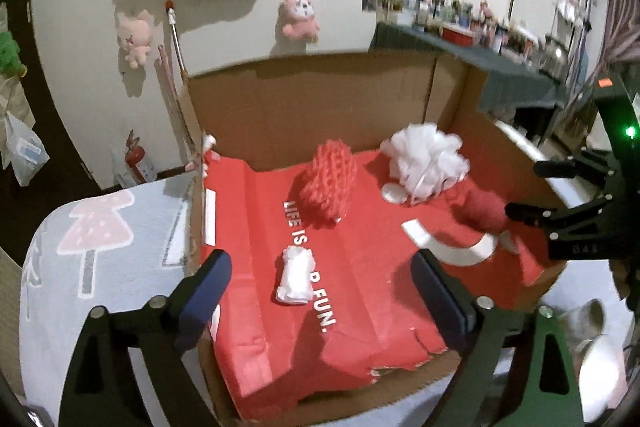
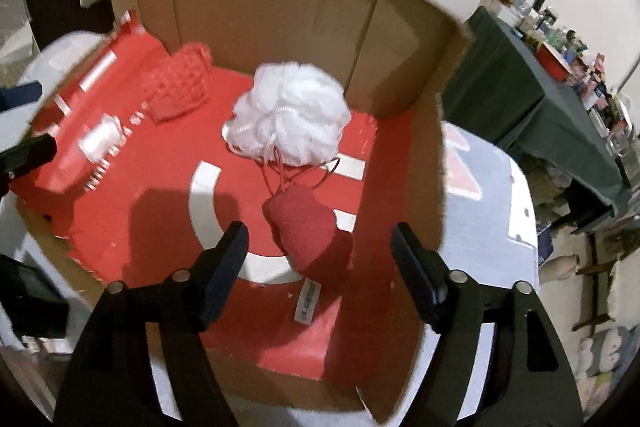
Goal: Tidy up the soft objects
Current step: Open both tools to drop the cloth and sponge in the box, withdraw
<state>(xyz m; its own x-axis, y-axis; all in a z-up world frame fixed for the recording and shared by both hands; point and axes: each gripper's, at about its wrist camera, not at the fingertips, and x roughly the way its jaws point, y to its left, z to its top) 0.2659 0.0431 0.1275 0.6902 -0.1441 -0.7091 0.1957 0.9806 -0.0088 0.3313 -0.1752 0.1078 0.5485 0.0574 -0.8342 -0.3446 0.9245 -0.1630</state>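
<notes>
Jaws: left gripper (image 1: pixel 322 293) spread wide, nothing pinched; right gripper (image 2: pixel 320 259) likewise spread and empty.

Container: cardboard box (image 1: pixel 304 95), lined with a red printed sheet (image 1: pixel 372 255).

Contents, left wrist view: small white roll (image 1: pixel 295 281) lying between the left fingers, untouched; red mesh sponge (image 1: pixel 329 183) at 12 o'clock from it; white bath pouf (image 1: pixel 426 157) at 2 o'clock.

Right wrist view: dark red cloth bundle (image 2: pixel 308 231) lies between the right fingers, clear of both pads, directly at 6 o'clock from the pouf.
</notes>
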